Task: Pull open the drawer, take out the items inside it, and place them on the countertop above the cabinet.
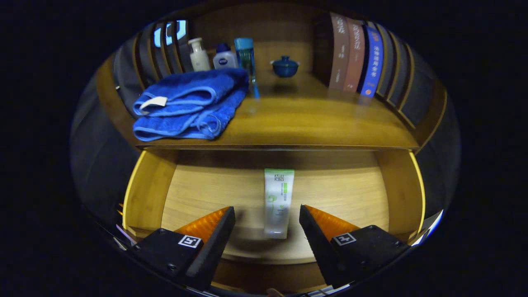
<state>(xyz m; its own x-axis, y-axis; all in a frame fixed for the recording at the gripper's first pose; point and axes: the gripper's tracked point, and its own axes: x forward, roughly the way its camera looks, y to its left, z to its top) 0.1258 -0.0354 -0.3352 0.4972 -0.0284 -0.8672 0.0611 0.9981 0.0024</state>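
Wooden drawer [150, 194] is pulled open, with lots of bare floor. One white tube [279, 202] lies inside, between the spread-apart fingers of the gripper [267, 216], touching neither. One blue towel [192, 103] sits on the countertop [313, 123] above.

- We see a folded towel [192, 103] in bright blue with a small white tag.
- The tube [278, 202] in the drawer [150, 194] is white with green print and a green band.
- The drawer and desk [313, 119] are warm honey-yellow wood with fine grain.
- Behind, we note a cream bottle [199, 54], a white bottle with a blue cap [225, 57], a teal tumbler [245, 55] and a dark blue lidded bowl [285, 67].
- The books [357, 57] run brown, reddish-brown and blue.
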